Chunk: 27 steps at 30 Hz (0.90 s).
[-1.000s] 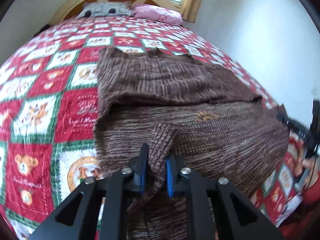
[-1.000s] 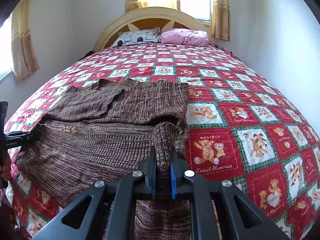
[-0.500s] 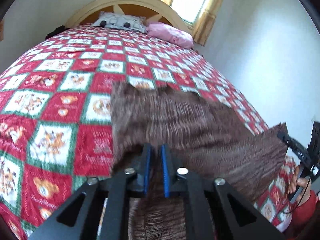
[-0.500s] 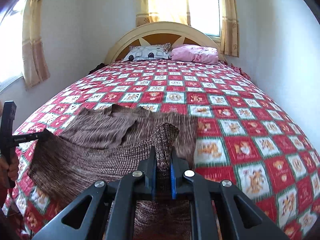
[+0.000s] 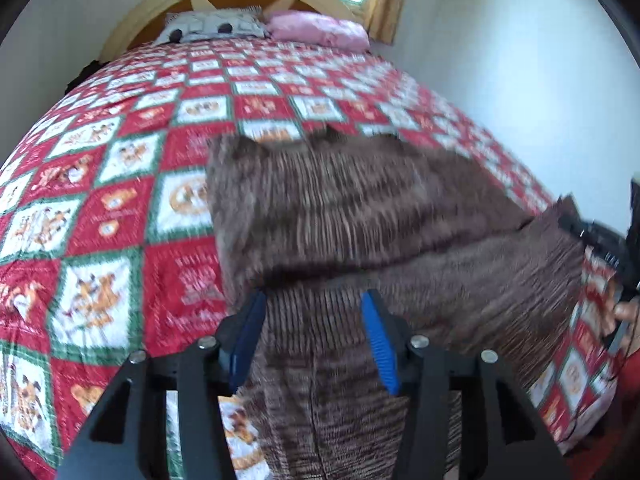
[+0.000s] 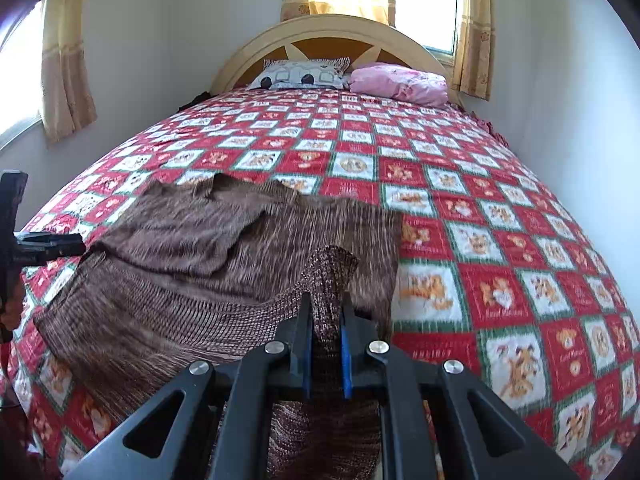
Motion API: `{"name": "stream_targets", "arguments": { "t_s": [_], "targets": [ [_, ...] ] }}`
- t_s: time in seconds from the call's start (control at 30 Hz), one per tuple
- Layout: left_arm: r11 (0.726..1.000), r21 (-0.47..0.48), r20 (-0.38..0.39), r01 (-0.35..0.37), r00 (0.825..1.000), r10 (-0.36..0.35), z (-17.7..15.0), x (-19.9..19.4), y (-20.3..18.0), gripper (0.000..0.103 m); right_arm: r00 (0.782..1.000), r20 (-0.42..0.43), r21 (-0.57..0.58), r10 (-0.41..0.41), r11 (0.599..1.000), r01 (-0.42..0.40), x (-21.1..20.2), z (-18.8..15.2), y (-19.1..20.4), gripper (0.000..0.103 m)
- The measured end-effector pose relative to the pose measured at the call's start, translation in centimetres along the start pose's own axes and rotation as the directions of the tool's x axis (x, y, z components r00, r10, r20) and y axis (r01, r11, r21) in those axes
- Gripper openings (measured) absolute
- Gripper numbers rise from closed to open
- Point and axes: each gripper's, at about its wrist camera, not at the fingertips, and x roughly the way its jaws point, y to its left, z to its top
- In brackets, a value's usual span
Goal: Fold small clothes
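Brown knitted sweater lying on the bed's red teddy-bear quilt, near its foot end, partly folded, its lower hem raised between my two grippers. My right gripper has its jaws clamped on a bunched corner of the ribbed hem. My left gripper has its jaws opening; knit lies between the blue pads, but they no longer press it. I judge the fabric soft, limp and stretchy, light enough to sag wherever unsupported; the firmer ribbed hem corners are the best hold. The right wrist view shows the folded-in sleeve and both pillows clearly; the left wrist view, motion-blurred, alone shows the sweater's left edge against the quilt.
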Motion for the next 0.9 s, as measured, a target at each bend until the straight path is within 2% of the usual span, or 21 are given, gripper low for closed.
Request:
{"name": "stream_targets", "arguments": {
  "t_s": [0.17, 0.33, 0.5, 0.6, 0.63, 0.67, 0.7, 0.77, 0.9],
  "targets": [
    [1.0, -0.013, -0.052, -0.028, 0.998, 0.027, -1.1, 1.4, -0.3, 0.053, 1.0, -0.001, 0.031, 0.005, 1.0, -0.005, -0.3, -0.6, -0.3, 0.01],
    [0.996, -0.016, -0.038, -0.085, 0.996, 0.084, -1.3, 1.0, -0.6, 0.053, 1.0, -0.009, 0.056, 0.018, 0.998, -0.017, -0.3, -0.9, -0.4, 0.01],
    [0.997, -0.036, -0.055, -0.074, 0.996, 0.072, -1.7, 1.4, 0.0, 0.053, 1.0, -0.02, 0.066, 0.02, 0.998, -0.018, -0.4, -1.6, -0.2, 0.011],
    [0.996, -0.065, -0.04, -0.055, 0.998, 0.052, -1.9, 1.4, 0.1, 0.053, 0.999, -0.022, 0.08, 0.024, 0.997, -0.022, -0.4, -1.9, -0.3, 0.011],
    [0.996, -0.075, -0.036, -0.055, 0.998, 0.052, -2.0, 1.3, 0.2, 0.049, 0.999, -0.024, 0.087, 0.028, 0.996, -0.026, -0.4, -1.9, -0.3, 0.011],
    [0.995, -0.086, -0.029, -0.055, 0.998, 0.053, -2.0, 1.2, 0.2, 0.04, 0.999, -0.026, 0.092, 0.031, 0.995, -0.029, -0.4, -2.0, -0.4, 0.011],
    [0.994, -0.101, -0.026, -0.045, 0.999, 0.042, -2.1, 1.1, 0.4, 0.012, 0.999, -0.027, 0.096, 0.032, 0.995, -0.029, -0.4, -2.1, -0.5, 0.011],
    [0.991, -0.134, -0.022, -0.017, 1.0, 0.015, -2.2, 1.0, 0.6, 0.011, 0.999, -0.029, 0.096, 0.03, 0.995, -0.027, -0.4, -2.2, -0.5, 0.011],
    [0.992, -0.117, -0.005, -0.049, 0.999, 0.049, -2.3, 0.8, -0.2, 0.01, 0.999, -0.032, 0.099, 0.025, 0.995, -0.022, -0.4, -2.5, -0.3, 0.01]
  ]
}}
